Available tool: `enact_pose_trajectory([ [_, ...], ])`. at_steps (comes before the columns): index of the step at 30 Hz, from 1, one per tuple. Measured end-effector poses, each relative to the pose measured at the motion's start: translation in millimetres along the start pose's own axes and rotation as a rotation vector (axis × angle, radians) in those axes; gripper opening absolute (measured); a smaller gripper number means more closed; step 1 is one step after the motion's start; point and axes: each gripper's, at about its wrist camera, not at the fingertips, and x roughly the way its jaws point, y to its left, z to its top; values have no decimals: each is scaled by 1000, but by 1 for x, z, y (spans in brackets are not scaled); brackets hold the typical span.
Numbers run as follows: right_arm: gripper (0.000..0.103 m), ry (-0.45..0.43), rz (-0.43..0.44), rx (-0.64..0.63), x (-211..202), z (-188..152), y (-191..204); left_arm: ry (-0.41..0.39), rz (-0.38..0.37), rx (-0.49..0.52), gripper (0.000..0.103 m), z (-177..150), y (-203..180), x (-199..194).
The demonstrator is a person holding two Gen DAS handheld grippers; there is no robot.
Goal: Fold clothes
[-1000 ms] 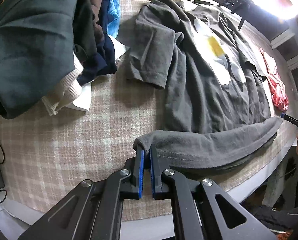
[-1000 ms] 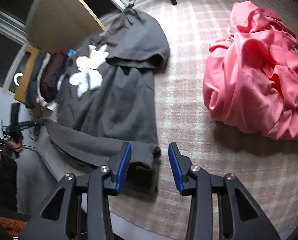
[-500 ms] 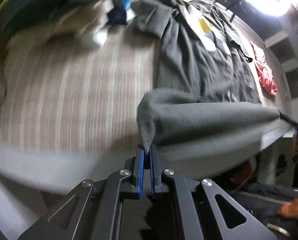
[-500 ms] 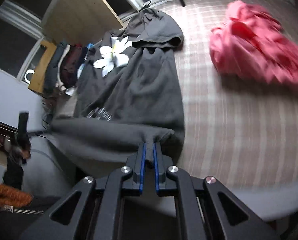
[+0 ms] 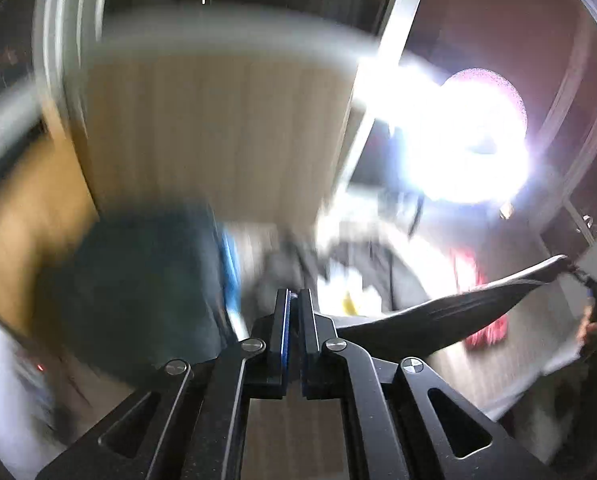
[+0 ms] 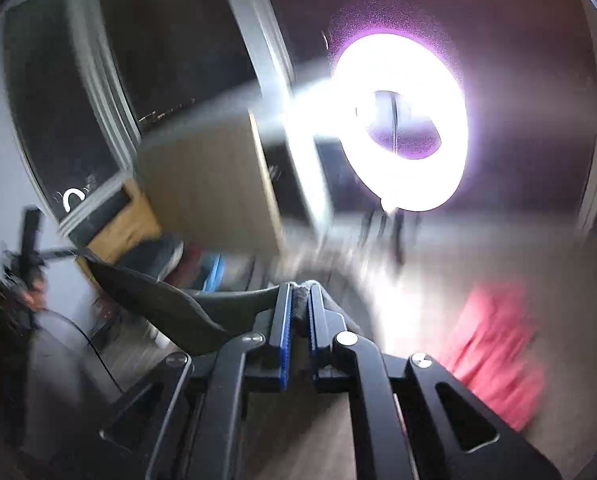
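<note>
Both views are blurred by motion. My left gripper (image 5: 294, 300) is shut on one bottom corner of the grey T-shirt (image 5: 450, 312), whose hem stretches off to the right in the air. My right gripper (image 6: 301, 294) is shut on the other corner of the grey T-shirt (image 6: 166, 304), whose hem stretches off to the left. The shirt's white flower print (image 5: 354, 292) shows faintly beyond the left gripper. Both grippers are raised and tilted up toward the room.
A pile of dark clothes (image 5: 138, 292) lies at the left. A pink garment (image 6: 494, 352) lies at the right on the checked table. A wooden cabinet (image 5: 218, 136) and a bright ring light (image 6: 402, 124) stand behind.
The right gripper closed on the hem corner. Both grippers then lifted the hem off the table and tilted upward, so the views swung from the table to the room.
</note>
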Motion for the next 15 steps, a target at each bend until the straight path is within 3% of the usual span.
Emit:
enact_pose_trajectory([
  [2, 7, -95, -60, -66, -49, 44, 19, -120, 18, 47, 2, 36, -14, -69],
  [4, 7, -187, -113, -123, -101, 75, 39, -192, 49, 92, 0, 45, -25, -118],
  [7, 7, -235, -163, -181, -153, 64, 61, -209, 68, 156, 0, 22, -32, -161],
  [12, 7, -113, -153, -139, -147, -36, 59, -15, -8, 151, 0, -62, -30, -83],
  [15, 7, 22, -107, -52, -108, -131, 54, 108, -57, 145, 0, -115, -29, -32],
])
